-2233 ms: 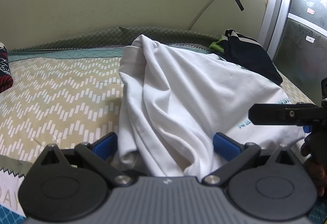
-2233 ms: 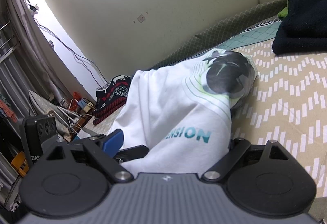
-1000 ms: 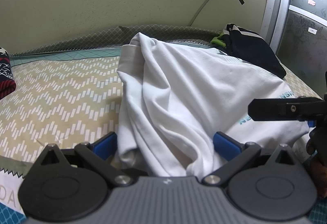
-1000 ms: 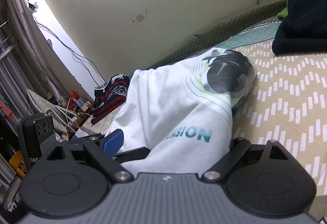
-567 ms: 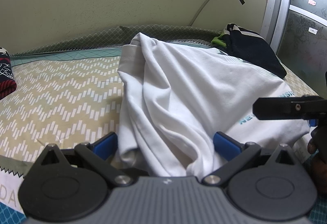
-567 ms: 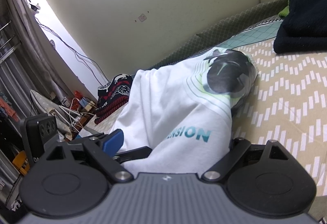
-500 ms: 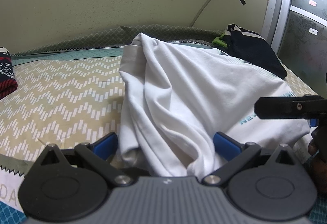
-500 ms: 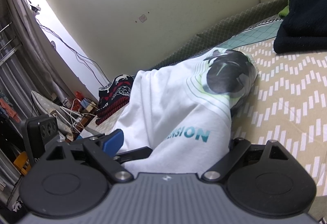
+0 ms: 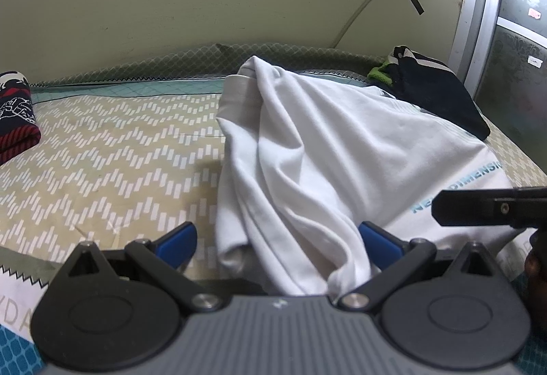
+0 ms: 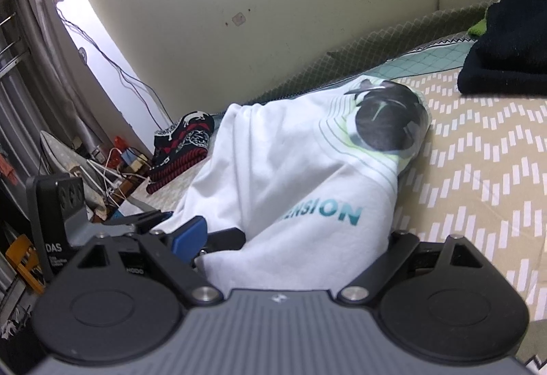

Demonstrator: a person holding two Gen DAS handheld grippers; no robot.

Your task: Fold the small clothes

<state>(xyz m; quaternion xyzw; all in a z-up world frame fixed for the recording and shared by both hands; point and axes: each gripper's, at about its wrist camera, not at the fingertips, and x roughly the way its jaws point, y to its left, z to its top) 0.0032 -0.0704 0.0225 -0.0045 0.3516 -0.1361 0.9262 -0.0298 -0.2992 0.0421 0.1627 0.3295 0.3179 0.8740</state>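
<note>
A white T-shirt with teal lettering and a dark round print lies bunched on the zigzag-patterned bed. My left gripper stands wide open with the shirt's near edge draped between its blue pads. In the right wrist view the same shirt lies between my right gripper's open fingers, covering the right one. The right gripper's finger shows at the left wrist view's right edge; the left gripper's body shows at the right wrist view's left.
A folded dark garment over a green one lies at the bed's far right, also in the right wrist view. A red and black patterned garment lies at the far left. A wall runs behind the bed. Clutter and cables are beside the bed.
Almost nothing differs. The views shift slightly; the shirt stays bunched between both open grippers, and the right gripper's finger edges a little right in the left wrist view.
</note>
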